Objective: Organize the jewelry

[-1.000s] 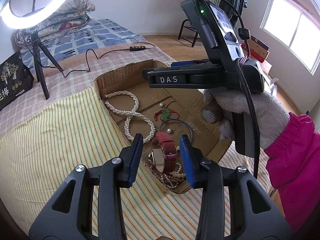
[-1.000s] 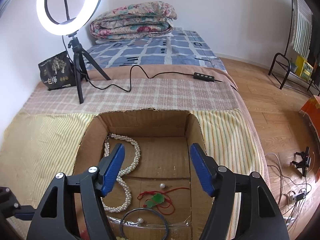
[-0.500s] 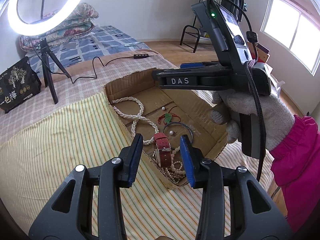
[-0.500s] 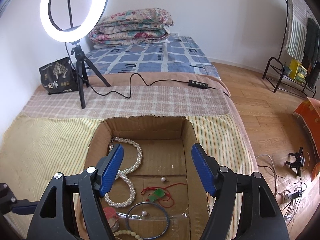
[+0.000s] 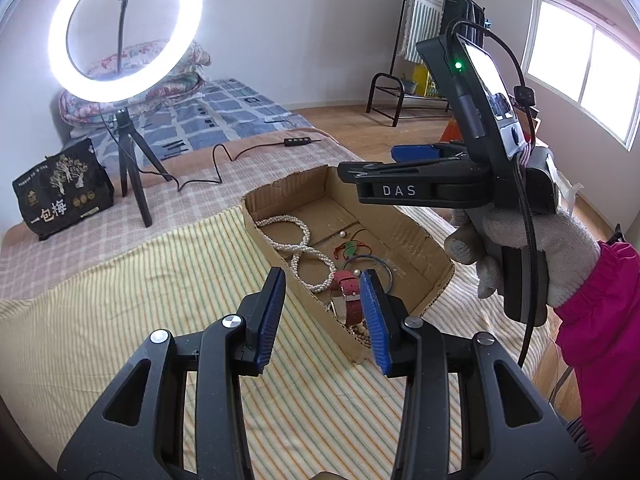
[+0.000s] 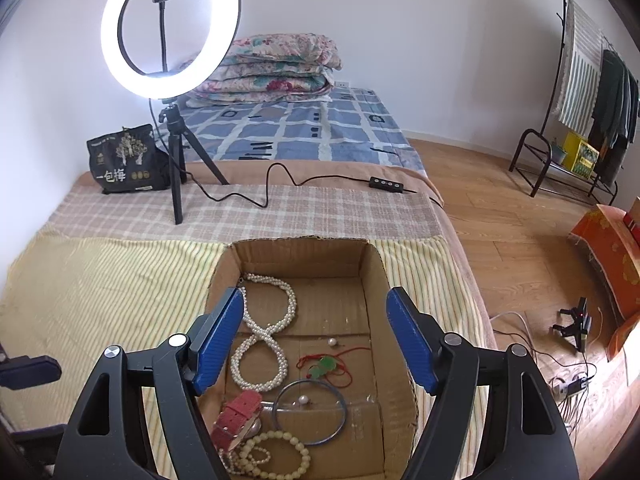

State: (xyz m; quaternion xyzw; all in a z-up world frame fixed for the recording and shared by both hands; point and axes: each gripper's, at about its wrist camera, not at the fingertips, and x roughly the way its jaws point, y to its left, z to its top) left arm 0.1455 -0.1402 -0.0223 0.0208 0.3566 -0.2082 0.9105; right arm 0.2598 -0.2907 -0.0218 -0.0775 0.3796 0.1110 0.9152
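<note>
Both grippers hover above the cardboard box (image 6: 376, 280) that sits on the striped bedcover (image 5: 120, 300). The left gripper (image 5: 326, 316) has its jaws parted and empty. The right gripper (image 6: 316, 336) also has its jaws spread wide, holding nothing.

All jewelry lies loose on the box floor: a pearl necklace (image 6: 264, 336) twisted into a figure eight, a red-cord pendant (image 6: 326, 366), a thin bangle (image 6: 308, 410), a red-strap watch (image 6: 236, 414) and a beaded bracelet (image 6: 276, 456).

In the left wrist view, the watch (image 5: 348, 292) lies directly ahead of and below the left fingertips, just inside the near box wall. Its strap appears to run roughly along the line of the fingers, away from the camera. The left gripper is probably the nearer one to the watch; the right gripper stands higher, above the box centre.
</note>
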